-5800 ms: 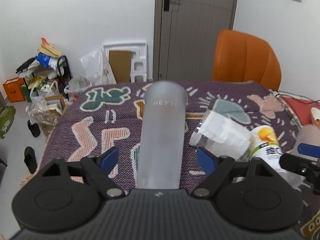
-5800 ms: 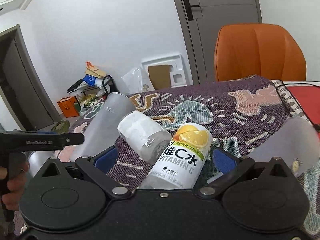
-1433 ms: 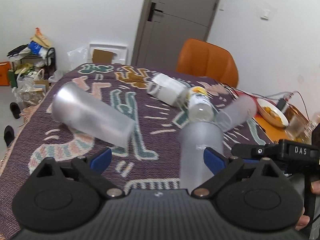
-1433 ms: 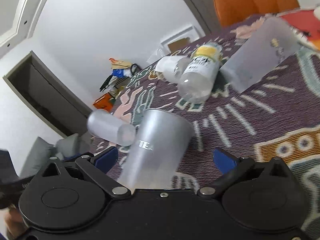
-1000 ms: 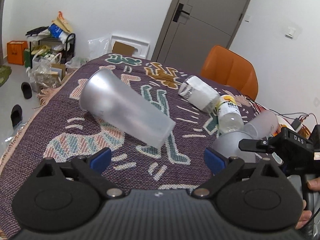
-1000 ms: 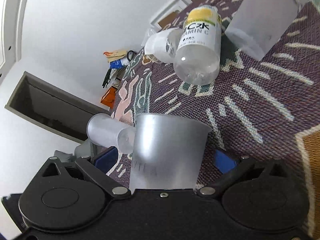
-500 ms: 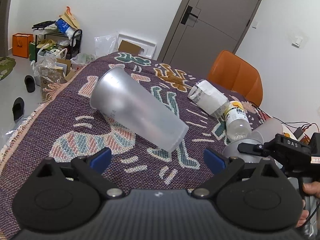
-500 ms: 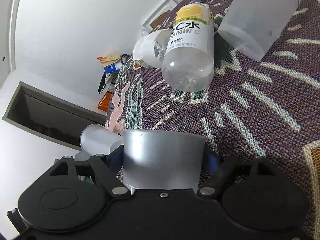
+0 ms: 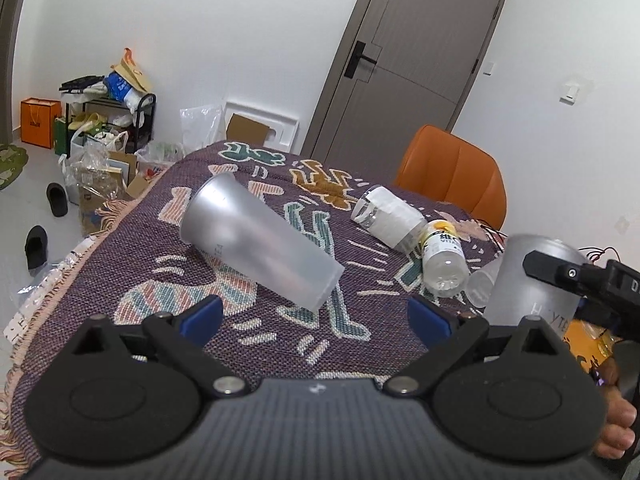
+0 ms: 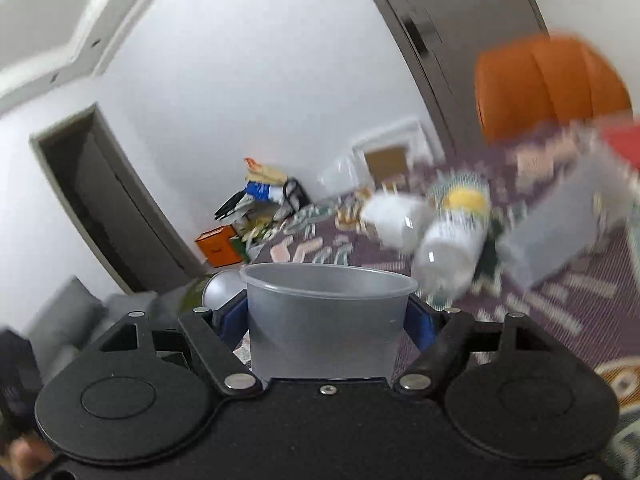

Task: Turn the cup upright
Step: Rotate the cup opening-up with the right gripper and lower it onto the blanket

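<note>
My right gripper point(image 10: 326, 320) is shut on a frosted plastic cup point(image 10: 324, 328), its blue pads pressed on both sides below the rim; the cup's open mouth faces up. In the left wrist view the same cup point(image 9: 532, 284) stands nearly upright at the right, held by the right gripper point(image 9: 576, 280). My left gripper point(image 9: 314, 316) is open and empty, above the patterned cloth. A second frosted cup point(image 9: 260, 240) lies on its side on the cloth ahead of the left gripper, mouth toward the far left.
A vitamin C bottle point(image 9: 442, 256), a white-wrapped bottle point(image 9: 386, 216) and a third frosted cup point(image 9: 482, 284) lie on the purple patterned cloth point(image 9: 160, 280). An orange chair point(image 9: 452, 180) stands behind the table. Clutter and bags sit on the floor at left.
My right gripper has closed on the cup and swung it mouth-up; the right view is blurred from motion. My left gripper stays open and has pulled back slightly.
</note>
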{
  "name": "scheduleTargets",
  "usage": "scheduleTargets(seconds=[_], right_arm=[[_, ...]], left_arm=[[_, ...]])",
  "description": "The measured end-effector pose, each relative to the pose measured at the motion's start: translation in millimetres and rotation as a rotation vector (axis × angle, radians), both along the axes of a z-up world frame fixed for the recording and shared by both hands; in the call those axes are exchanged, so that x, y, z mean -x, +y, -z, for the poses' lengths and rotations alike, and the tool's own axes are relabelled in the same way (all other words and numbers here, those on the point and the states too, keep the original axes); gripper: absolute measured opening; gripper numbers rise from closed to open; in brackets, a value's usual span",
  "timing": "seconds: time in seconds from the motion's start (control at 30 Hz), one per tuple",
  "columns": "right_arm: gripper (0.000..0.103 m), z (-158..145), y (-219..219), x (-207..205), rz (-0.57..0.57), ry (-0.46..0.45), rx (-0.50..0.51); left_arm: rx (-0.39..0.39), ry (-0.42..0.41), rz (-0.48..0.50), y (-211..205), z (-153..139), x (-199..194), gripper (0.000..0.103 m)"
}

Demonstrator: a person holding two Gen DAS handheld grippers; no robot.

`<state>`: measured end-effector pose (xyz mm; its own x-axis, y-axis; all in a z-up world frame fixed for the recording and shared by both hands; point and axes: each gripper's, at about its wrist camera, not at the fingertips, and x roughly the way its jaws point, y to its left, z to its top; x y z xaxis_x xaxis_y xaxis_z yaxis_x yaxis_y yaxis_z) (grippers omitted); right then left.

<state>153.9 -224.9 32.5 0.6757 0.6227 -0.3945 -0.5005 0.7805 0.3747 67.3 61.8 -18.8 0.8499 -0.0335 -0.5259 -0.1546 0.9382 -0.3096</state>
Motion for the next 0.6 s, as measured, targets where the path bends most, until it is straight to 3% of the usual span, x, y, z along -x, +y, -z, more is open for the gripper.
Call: scheduleTargets(seconds=[0.13, 0.33, 0.6], right_arm=[[0.075, -11, 12, 24, 0.035, -0.161, 0.08], [0.075, -12, 32, 36, 0.034, -0.292, 0.157], [0.08, -5, 51, 52, -0.025, -0.345, 0.256]], left_arm=[[-0.011, -0.017, 0.007, -4, -4, 10, 0.098], [-0.02, -0.027, -0.01, 2, -3, 25, 0.098], [0.005, -0.009, -0.059, 20, 7, 38, 0.098]])
